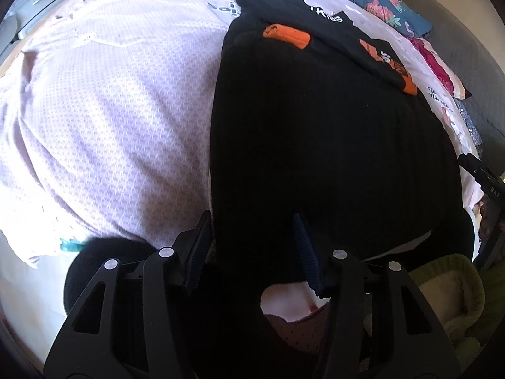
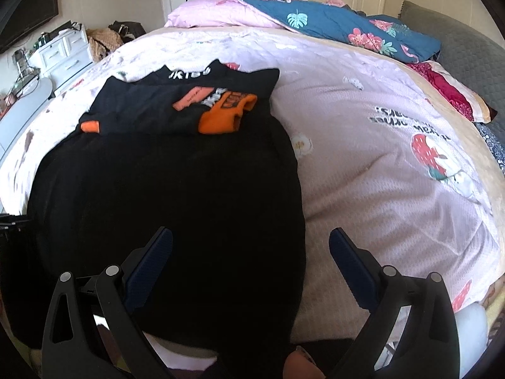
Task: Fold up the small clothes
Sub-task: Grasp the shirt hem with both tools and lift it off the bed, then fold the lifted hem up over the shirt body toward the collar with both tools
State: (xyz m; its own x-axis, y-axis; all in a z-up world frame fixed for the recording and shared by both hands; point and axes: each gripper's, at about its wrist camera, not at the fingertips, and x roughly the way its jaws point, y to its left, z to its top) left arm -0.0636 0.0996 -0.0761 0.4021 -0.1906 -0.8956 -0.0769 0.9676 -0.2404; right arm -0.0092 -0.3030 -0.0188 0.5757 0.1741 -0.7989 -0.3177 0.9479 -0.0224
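Note:
A black garment [image 2: 164, 195] lies spread flat on the bed, its near hem at the bed's front edge; it also fills the left wrist view [image 1: 331, 145]. A folded black top with orange cuffs and print [image 2: 195, 107] rests on its far end, seen too in the left wrist view [image 1: 315, 31]. My left gripper [image 1: 252, 221] is open, its fingers straddling the black garment's left near edge. My right gripper [image 2: 251, 237] is open and empty, its fingers straddling the garment's right near edge.
The pink patterned bedspread [image 2: 378, 132] covers the bed. A blue floral quilt [image 2: 341, 22] and pillows lie at the back right. A white drawer unit [image 2: 63, 50] stands at the left. A green cushioned thing [image 1: 448, 287] sits below the bed edge.

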